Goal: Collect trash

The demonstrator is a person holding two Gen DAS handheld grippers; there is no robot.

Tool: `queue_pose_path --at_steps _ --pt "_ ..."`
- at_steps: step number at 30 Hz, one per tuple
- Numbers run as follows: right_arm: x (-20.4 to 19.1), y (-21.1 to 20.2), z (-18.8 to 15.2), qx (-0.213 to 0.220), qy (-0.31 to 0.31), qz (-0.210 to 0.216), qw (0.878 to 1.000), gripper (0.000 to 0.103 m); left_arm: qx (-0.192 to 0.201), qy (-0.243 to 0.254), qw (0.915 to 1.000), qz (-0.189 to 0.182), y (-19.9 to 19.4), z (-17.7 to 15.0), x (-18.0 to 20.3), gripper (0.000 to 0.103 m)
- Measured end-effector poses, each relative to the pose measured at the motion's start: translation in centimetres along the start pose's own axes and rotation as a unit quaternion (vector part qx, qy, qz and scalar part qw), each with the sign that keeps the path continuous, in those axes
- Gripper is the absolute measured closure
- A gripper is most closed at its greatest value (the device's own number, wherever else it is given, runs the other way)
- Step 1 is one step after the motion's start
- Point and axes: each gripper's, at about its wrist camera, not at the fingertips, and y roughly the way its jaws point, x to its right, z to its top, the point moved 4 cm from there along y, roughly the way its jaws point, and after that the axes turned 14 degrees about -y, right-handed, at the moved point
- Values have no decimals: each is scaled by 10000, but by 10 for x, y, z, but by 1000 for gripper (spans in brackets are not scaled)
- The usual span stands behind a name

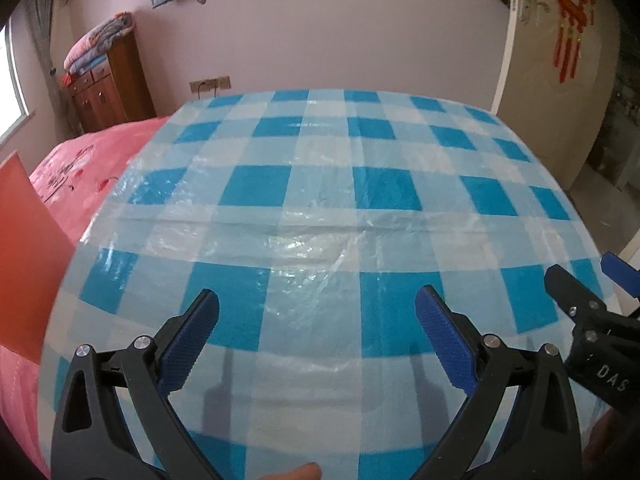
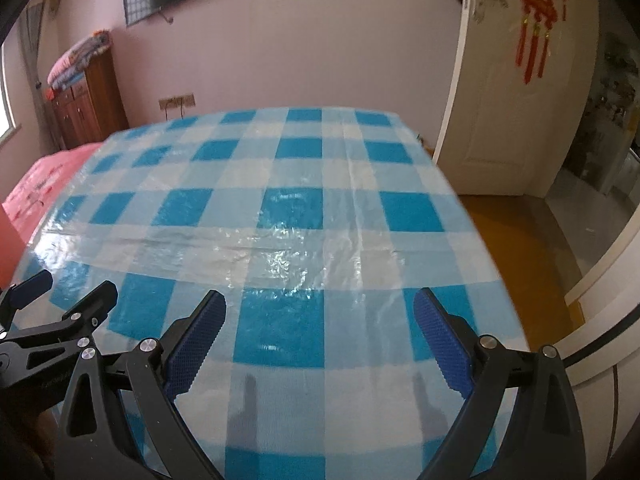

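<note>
Both my left jaws (image 1: 316, 312) and right jaws (image 2: 318, 312) stand wide apart, holding nothing, above the checked bench (image 1: 320, 200). I see no trash; from 9 to 3 o'clock only crinkled clear plastic cover (image 2: 288, 256).

The right gripper (image 2: 318, 312) hangs low over a table (image 2: 408, 168) covered in a blue-and-white checked cloth under crinkled clear plastic, its blue-padded fingers (image 2: 196, 344) spread wide with nothing between them. The left gripper (image 2: 64, 292) pokes in from the lower left edge, its jaws also apart. Beyond the table's far left corner lies a bed with a pink cover (image 2: 44, 180), and behind it a wooden cabinet (image 2: 86, 100) topped with folded quilts. A white door (image 2: 504, 100) carrying a red knot ornament (image 2: 538, 12) stands to the right.
</note>
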Motion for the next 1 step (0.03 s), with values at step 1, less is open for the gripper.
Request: queue_pose_path --at_steps 1 --pt "-1 5 1 -63 -23 -1 10000 9 -43 1 10000 59 5 0 0 4"
